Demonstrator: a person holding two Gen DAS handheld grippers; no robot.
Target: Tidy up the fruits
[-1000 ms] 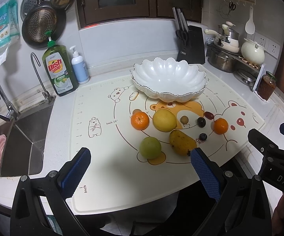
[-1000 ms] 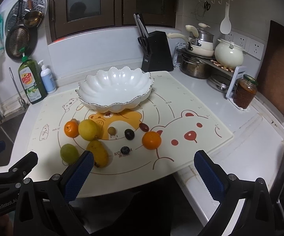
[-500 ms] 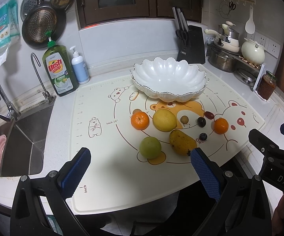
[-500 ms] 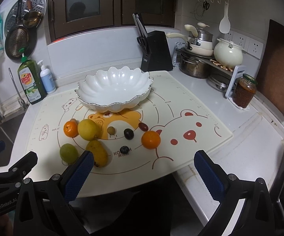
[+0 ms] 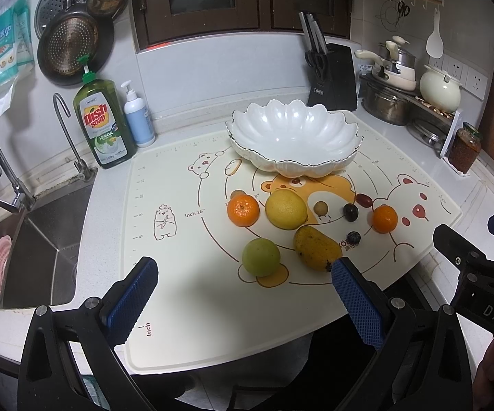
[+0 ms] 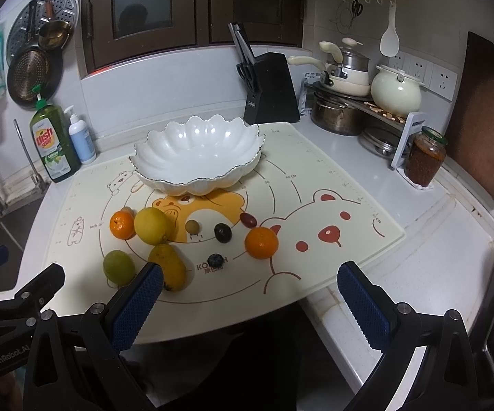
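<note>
An empty white scalloped bowl (image 5: 293,138) (image 6: 197,152) stands at the back of the bear-print mat (image 5: 185,274) (image 6: 332,205). In front of it lie two tangerines (image 5: 243,210) (image 5: 384,219), a lemon (image 5: 285,209), a green fruit (image 5: 260,257), a mango (image 5: 315,248), a blueberry (image 5: 353,238), a dark plum (image 5: 350,212), a red date (image 5: 362,200) and a small tan fruit (image 5: 320,207). My left gripper (image 5: 240,296) hangs open near the mat's front edge, just short of the green fruit. My right gripper (image 6: 247,296) is open too, over the front edge below the right tangerine (image 6: 261,242).
A sink (image 5: 34,250) with taps lies at the left, with a dish soap bottle (image 5: 105,120) and a pump bottle (image 5: 138,120) behind the mat. A knife block (image 6: 269,85), pots on a rack (image 6: 360,99) and a jar (image 6: 425,157) stand at the back right.
The right wrist view has shifted slightly, with the fruits sliding a little left and up. The left gripper and the fruits have not moved.
</note>
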